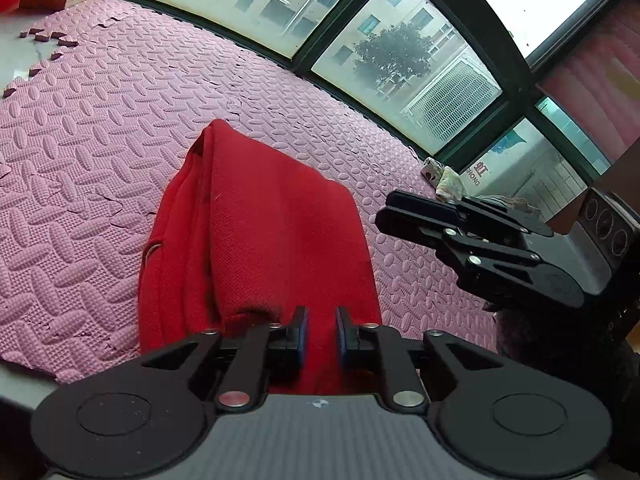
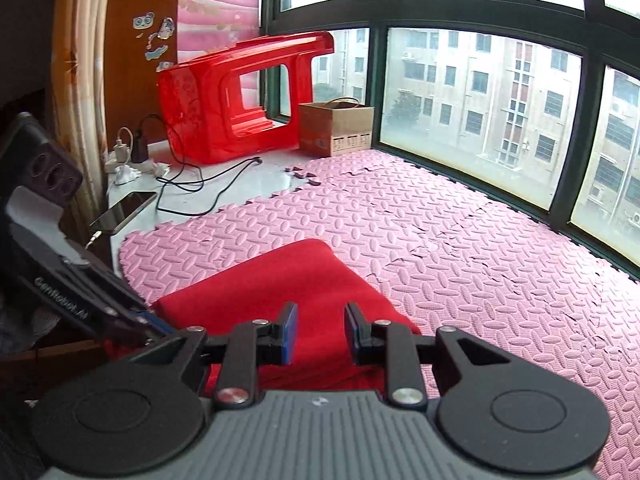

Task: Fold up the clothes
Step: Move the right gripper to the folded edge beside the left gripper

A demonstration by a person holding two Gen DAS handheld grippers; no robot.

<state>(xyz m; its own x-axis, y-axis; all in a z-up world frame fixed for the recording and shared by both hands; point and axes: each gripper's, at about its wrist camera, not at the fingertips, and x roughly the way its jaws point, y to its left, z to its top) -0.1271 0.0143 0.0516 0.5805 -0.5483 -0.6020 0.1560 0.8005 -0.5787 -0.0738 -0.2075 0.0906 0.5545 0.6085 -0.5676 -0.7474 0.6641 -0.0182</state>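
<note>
A red garment lies folded into a long narrow stack on the pink foam mat. My left gripper hovers over the near end of it, jaws a little apart, with red cloth showing in the gap and neither pad pressing it. To the right, my right gripper hangs off the garment's edge above the mat. In the right wrist view the red garment runs away from my right gripper, which stands open just over its near edge. The left gripper sits at the garment's left corner.
A red plastic stool lies on its side by the window, next to a cardboard box. A phone, chargers and black cables lie on the white sill left of the mat. Loose foam bits and a crumpled rag sit at the mat's edges.
</note>
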